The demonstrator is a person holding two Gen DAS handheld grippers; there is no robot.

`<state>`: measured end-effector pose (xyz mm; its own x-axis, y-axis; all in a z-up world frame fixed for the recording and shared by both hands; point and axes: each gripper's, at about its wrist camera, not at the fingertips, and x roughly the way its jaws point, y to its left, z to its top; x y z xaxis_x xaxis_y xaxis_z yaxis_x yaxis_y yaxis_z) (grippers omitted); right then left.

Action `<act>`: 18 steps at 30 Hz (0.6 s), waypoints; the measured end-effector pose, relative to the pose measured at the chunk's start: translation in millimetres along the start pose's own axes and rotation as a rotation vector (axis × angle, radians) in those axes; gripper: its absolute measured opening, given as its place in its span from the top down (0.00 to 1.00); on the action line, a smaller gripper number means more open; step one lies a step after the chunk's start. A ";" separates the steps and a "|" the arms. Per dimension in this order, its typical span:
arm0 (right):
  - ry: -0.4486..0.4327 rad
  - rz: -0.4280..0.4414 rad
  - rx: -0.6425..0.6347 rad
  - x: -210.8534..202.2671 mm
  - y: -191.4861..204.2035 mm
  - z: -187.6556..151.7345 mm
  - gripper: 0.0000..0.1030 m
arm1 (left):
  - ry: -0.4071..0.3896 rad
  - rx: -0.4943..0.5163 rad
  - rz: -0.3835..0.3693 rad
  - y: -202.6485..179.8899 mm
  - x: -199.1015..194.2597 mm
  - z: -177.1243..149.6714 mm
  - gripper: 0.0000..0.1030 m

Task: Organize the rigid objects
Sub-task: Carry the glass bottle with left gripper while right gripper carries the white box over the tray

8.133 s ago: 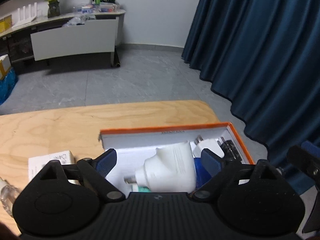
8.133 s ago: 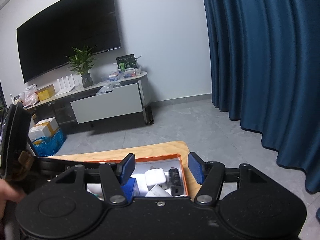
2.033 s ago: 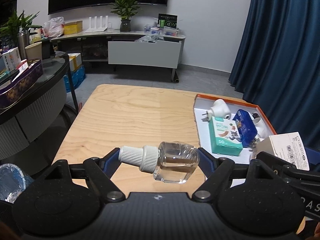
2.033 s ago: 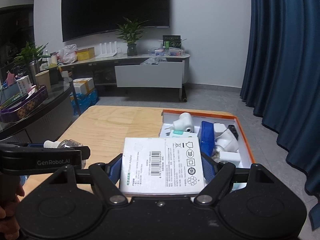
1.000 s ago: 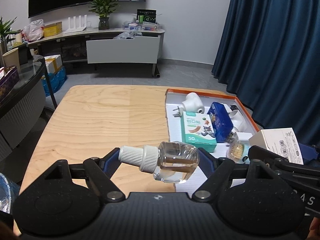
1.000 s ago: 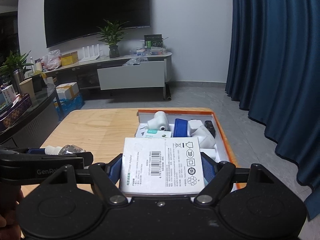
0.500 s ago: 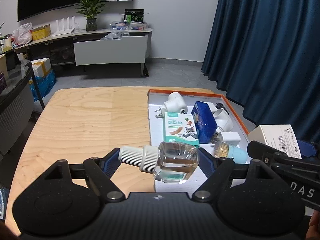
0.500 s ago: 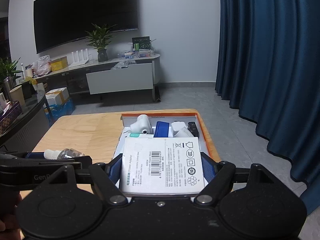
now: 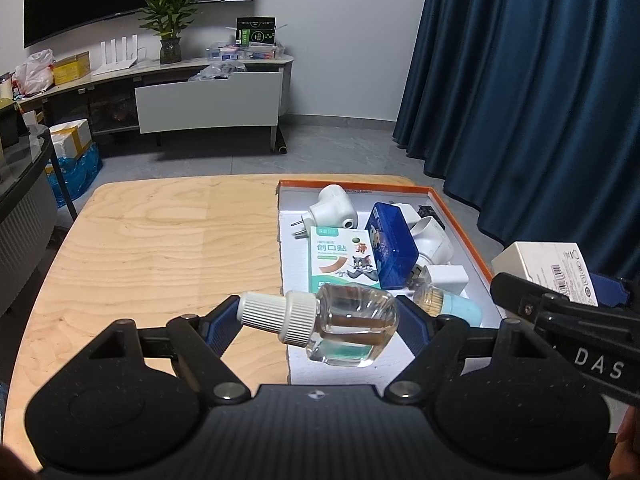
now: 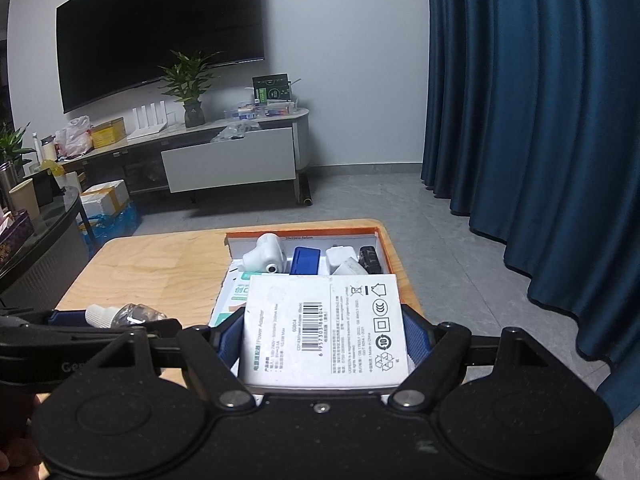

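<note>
My left gripper (image 9: 320, 320) is shut on a clear bottle (image 9: 344, 324) with a white ribbed cap; it lies sideways between the pads, over the near left edge of the orange-rimmed box (image 9: 464, 232). My right gripper (image 10: 326, 338) is shut on a white carton (image 10: 324, 328) printed with a barcode, held above the near end of the same box (image 10: 384, 248). In the left wrist view that carton (image 9: 548, 266) shows at the right. Inside the box lie a white plug-in unit (image 9: 332, 210), a teal plaster box (image 9: 340, 258), a blue case (image 9: 390, 240) and white adapters (image 9: 432, 236).
The box sits on the right half of a light wooden table (image 9: 160, 248). A dark blue curtain (image 9: 540, 100) hangs to the right. A TV cabinet (image 9: 208, 100) stands at the far wall, and a dark round table (image 10: 36, 248) stands at the left.
Both grippers, still holding the bottle and the carton, have shifted right over the table, so the orange-rimmed box now lies closer under them.
</note>
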<state>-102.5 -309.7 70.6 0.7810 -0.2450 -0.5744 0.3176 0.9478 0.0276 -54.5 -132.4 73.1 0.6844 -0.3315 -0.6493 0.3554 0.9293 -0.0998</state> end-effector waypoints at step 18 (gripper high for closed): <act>-0.007 -0.008 0.009 4.8 -8.7 3.3 0.11 | 0.014 0.016 -0.009 -9.1 9.8 1.8 0.20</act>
<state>-99.7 -319.8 70.3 0.7824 -0.2542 -0.5685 0.3286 0.9440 0.0302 -49.8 -144.4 69.1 0.6721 -0.3371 -0.6592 0.3713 0.9238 -0.0938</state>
